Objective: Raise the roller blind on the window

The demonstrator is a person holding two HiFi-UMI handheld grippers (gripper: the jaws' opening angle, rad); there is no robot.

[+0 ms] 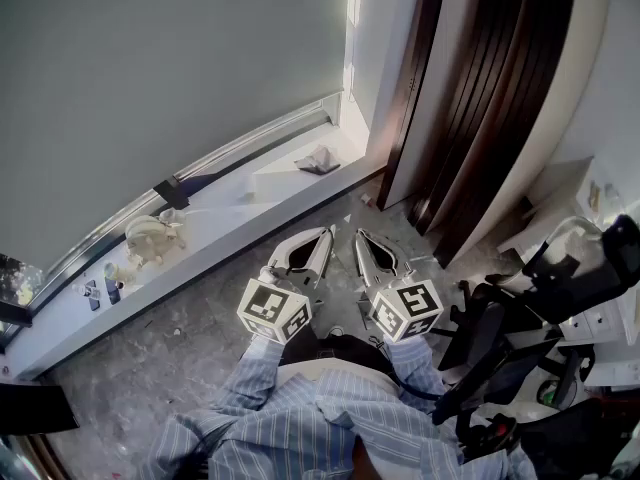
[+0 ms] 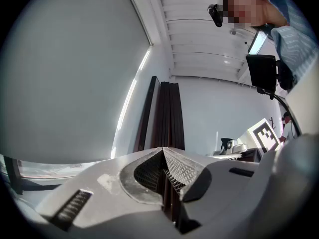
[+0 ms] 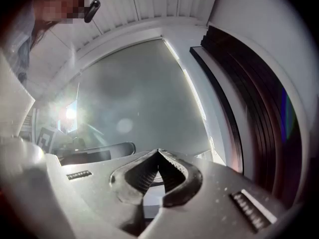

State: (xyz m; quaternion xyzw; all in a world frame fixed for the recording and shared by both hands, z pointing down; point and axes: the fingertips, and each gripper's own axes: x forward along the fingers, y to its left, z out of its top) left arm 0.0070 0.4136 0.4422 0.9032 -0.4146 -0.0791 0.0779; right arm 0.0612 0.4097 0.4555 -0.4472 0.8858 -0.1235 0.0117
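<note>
A white windowsill (image 1: 222, 228) runs diagonally just ahead of the jaws of the left gripper (image 1: 326, 236) and right gripper (image 1: 362, 238). On the sill, straight beyond the jaw tips, lies a crumpled grey cloth (image 1: 318, 160). Well to the left of the jaws sits a cream, lumpy object (image 1: 152, 238), its kind unclear. Farther left are a few small items (image 1: 100, 290), too small to identify. Below the jaws is a grey mottled floor (image 1: 200, 313) with bits of debris (image 1: 366, 199). A black office chair (image 1: 495, 353) stands on it to the right of the jaws.
</note>
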